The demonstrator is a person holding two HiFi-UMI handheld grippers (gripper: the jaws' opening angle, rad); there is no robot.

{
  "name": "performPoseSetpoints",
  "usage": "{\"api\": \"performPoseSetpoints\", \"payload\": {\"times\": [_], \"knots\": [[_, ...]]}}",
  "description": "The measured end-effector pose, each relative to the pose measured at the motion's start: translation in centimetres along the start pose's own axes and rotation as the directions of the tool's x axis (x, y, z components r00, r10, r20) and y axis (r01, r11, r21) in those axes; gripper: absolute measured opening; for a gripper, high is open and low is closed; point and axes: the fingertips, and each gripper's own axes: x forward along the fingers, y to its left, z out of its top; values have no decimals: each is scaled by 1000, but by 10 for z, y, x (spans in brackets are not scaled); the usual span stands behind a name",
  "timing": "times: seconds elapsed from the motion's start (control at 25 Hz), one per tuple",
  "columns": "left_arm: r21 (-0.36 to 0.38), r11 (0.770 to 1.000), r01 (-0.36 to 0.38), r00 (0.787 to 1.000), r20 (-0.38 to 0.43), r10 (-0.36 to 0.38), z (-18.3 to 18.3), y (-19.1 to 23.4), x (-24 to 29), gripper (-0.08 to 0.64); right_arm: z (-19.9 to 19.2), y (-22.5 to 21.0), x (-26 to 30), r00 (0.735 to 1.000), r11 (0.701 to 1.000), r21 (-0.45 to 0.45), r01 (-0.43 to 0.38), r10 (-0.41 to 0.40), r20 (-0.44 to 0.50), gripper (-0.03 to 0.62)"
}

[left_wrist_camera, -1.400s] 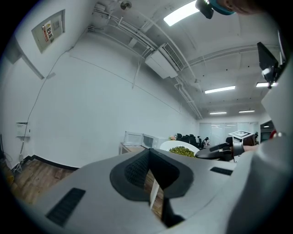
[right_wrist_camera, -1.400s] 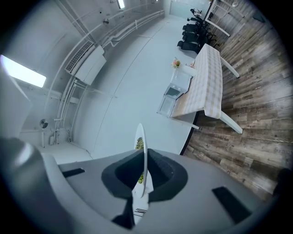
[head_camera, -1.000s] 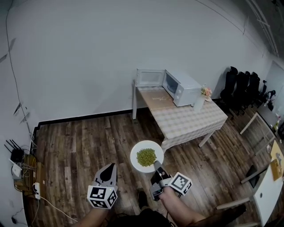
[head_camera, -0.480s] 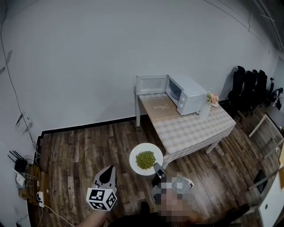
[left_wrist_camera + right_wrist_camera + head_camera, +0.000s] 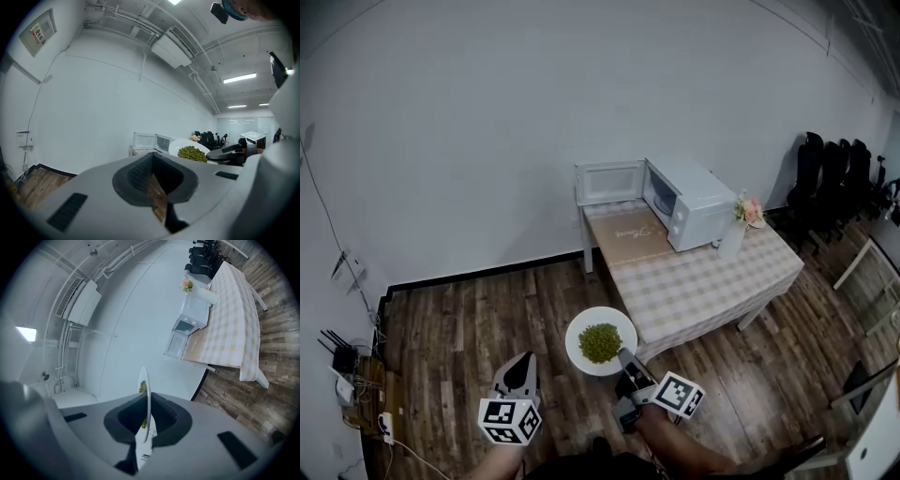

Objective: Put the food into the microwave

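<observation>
A white plate of green peas (image 5: 600, 340) hangs over the wooden floor, held at its near rim by my right gripper (image 5: 625, 361), which is shut on it. In the right gripper view the plate (image 5: 145, 394) shows edge-on between the jaws. My left gripper (image 5: 520, 373) is to the plate's left, shut and holding nothing. From it the peas (image 5: 191, 153) show to the right. The white microwave (image 5: 689, 202) stands at the far end of the checked table (image 5: 712, 277), its door (image 5: 607, 182) swung open to the left.
A small vase of flowers (image 5: 741, 220) stands beside the microwave. Black chairs (image 5: 830, 164) line the right wall. A router and cables (image 5: 347, 366) lie at the left wall. Wooden floor lies between me and the table.
Both grippers have moved forward toward the table, the plate still in the right one. The table and microwave sit a little nearer in the head view.
</observation>
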Motion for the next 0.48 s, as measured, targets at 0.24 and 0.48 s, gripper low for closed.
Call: {"api": "performPoseSetpoints", "payload": {"times": [0.24,0.48], "knots": [[12,999,-36,999,-10,37,2,-5,20,8,24,-3,20,996,996,-1,-84,84,-14,23],[28,999,-31,999,-20,31,4,-6,39,8,33,-4,38,994,994,20,-105,105,-20,23]]}}
